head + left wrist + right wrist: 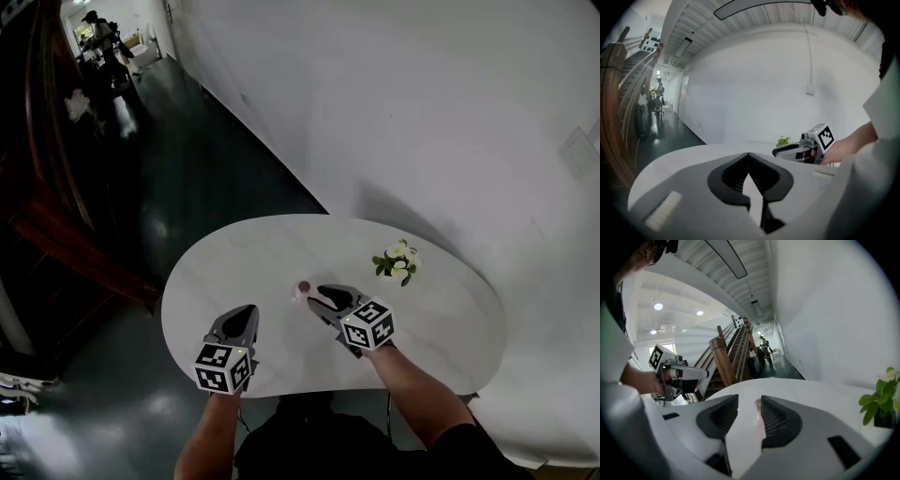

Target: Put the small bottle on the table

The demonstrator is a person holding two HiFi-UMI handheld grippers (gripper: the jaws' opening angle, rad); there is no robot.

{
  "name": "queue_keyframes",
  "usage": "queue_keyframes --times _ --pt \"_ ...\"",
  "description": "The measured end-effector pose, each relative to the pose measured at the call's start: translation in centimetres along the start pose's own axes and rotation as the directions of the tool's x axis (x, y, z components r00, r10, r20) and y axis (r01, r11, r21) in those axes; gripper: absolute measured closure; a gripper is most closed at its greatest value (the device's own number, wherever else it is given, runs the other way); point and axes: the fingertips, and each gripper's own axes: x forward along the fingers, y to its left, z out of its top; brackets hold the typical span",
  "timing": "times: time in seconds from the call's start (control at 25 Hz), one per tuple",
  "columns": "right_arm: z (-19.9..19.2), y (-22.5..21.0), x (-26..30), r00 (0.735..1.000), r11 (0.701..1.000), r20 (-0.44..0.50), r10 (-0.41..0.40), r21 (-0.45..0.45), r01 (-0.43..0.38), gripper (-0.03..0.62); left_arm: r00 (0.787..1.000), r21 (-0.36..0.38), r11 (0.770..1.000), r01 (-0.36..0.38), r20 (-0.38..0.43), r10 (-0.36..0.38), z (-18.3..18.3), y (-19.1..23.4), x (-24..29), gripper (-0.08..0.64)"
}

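White oval surface (234,253) is carrying the small clear pink-capped bottle (302,291) upright, its contents unreadable, at the tips of the right gripper (324,294), whose jaws are gaping wide. The left gripper (246,312) is hovering closed, empty. A small pot (397,263) is holding white flowers.

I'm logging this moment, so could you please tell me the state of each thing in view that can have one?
left tool: shut, nothing between its jaws.
right tool: open, jaws apart, clamping nothing.
small bottle: standing on the table at the right tool's tips, not clamped.
potted plant: upright on the table, apart from both tools.
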Motion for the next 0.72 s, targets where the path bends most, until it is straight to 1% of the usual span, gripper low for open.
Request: queue_keyframes --times 0.28,0.4,0.6,0.72 --pt "-0.1 0.6 -5.5 0.998 0.999 0.063 0.015 0.050 -0.019 0.471 0.999 0.047 0.999 -0.026 0.040 0.024 2.8 -2.1 -1.3 0.549" --pt "0.4 0.7 -7.3 0.996 0.999 0.086 0.016 0.036 -0.019 0.483 0.998 0.069 0.997 -0.036 0.052 0.033 3.5 -2.6 -1.8 0.549" --pt "2.0 1.2 -9.2 0.993 1.000 0.121 -0.009 0.025 0.007 0.512 0.997 0.079 0.996 -0.040 0.069 0.035 4.4 -2.9 -2.6 0.548" --pt "3.2 2.3 -9.6 0.990 1.000 0.141 0.002 0.015 -0.004 0.525 0.996 0.082 0.996 -0.036 0.086 0.029 5.1 -2.4 -3.0 0.549"
